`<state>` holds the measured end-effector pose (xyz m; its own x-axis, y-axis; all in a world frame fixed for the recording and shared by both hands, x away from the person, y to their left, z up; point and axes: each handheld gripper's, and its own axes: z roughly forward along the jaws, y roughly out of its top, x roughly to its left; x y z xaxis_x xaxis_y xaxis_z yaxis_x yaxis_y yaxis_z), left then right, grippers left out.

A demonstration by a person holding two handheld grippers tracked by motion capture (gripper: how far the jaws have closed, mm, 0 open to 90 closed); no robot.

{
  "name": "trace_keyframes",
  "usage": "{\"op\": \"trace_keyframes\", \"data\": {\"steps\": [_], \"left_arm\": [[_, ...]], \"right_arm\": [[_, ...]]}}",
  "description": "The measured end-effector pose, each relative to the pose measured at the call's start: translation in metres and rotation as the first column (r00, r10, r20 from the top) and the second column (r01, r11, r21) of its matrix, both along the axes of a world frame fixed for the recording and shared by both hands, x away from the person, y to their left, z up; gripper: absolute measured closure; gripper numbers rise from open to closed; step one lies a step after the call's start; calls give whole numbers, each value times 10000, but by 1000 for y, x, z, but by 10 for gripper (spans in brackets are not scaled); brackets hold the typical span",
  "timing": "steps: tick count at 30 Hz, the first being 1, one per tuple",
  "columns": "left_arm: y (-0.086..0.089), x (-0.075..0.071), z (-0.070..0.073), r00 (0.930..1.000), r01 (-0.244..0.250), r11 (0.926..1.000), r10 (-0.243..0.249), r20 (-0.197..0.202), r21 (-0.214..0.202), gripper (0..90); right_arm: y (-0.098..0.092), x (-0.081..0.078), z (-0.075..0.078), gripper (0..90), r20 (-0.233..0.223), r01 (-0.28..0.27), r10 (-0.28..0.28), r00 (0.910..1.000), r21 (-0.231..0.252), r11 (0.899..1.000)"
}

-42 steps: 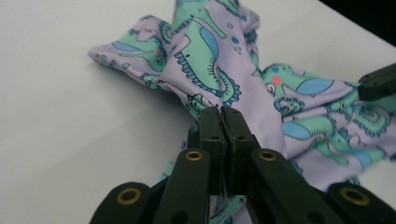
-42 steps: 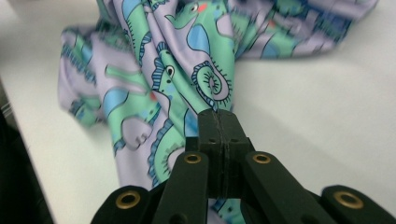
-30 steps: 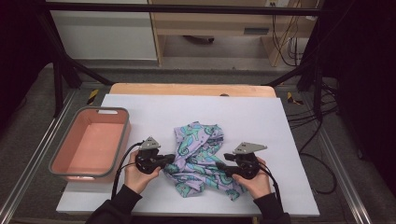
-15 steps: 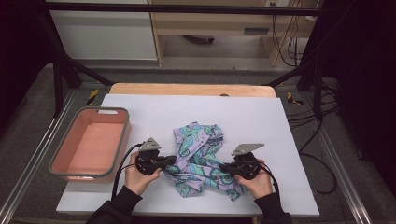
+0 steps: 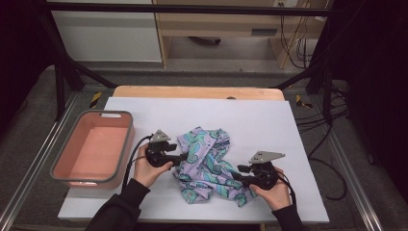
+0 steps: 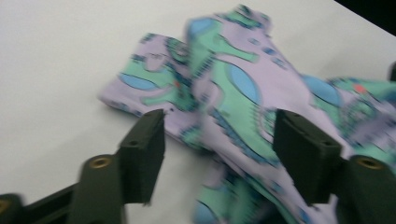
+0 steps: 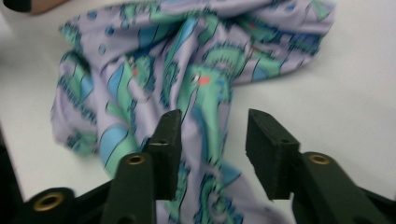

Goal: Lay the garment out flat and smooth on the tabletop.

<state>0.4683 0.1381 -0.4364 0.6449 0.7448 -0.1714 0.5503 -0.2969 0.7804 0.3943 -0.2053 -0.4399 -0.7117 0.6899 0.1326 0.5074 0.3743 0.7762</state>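
Lilac patterned cloth lies crumpled mid-table; left claw and right claw just opened, gripping nothing

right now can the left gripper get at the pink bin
Probably yes: the left gripper stands open at the patterned cloth, holding nothing, and the pink bin sits close beside that hand with bare table between.

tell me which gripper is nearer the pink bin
Left. The left gripper sits just right of the pink bin, at the cloth's left edge. The right gripper is across the cloth, much farther from the bin.
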Motion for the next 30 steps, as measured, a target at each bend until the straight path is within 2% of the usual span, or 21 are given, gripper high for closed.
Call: {"op": "trace_keyframes", "data": {"steps": [3,6,8,10,12,14,15,16,17,19,22,23,25,26,27,29,30], "left_arm": [[-2,17,-4,9992,-393,9991,394,-37,165,281],[-6,34,-11,9976,-678,9970,683,-124,377,282],[-8,44,-18,9952,-853,9955,872,-452,420,289],[-9,51,-23,9945,-792,9962,815,-663,369,337],[-10,55,-27,9954,-755,9952,789,-548,619,376],[-10,57,-31,9971,-685,9935,713,-272,910,450],[-10,57,-31,9971,-685,9935,713,-272,910,499],[-11,58,-35,9987,-471,9909,446,227,1261,530],[-11,59,-36,9990,-319,9906,273,368,1333,534],[-12,60,-38,9993,-230,9906,188,318,1348,542],[-13,61,-39,9996,-264,9935,259,61,1109,562],[-13,61,-40,9998,-218,9932,219,4,1142,583],[-14,60,-41,9998,-174,9872,155,134,1583,641],[-14,58,-40,9997,-220,9842,208,86,1756,694],[-13,57,-38,9995,-250,9847,280,-151,1726,765],[-11,54,-35,9983,-248,9867,329,-475,1609,841],[-9,52,-33,9980,-244,9869,333,-530,1594,858]], "right_arm": [[6,8,0,454,378,212,-216,9991,110,9997],[14,17,-4,424,308,249,-248,9992,-30,9997],[20,21,-9,417,243,248,-244,9994,-157,9996],[25,24,-12,415,176,187,-182,9997,-245,9995],[28,26,-15,412,126,151,-148,9998,-271,9995],[30,27,-18,416,37,157,-156,9999,-264,9995],[31,27,-19,418,13,143,-142,9999,-245,9996],[32,28,-20,423,-17,142,-142,9999,-318,9994],[33,28,-21,428,31,90,-89,10000,-348,9994],[34,28,-22,436,-19,87,-88,10000,-367,9993],[35,29,-24,454,-75,74,-76,9999,-386,9992],[36,29,-24,462,-65,89,-92,9999,-395,9992],[36,29,-26,492,-72,35,-38,10000,-406,9992],[37,29,-26,523,-84,36,-39,10000,-426,9991],[37,29,-26,576,-180,-51,43,9998,-443,9990],[38,29,-27,635,-282,-116,103,9995,-463,9989],[38,29,-27,705,-327,-147,130,9994,-511,9986]]}}
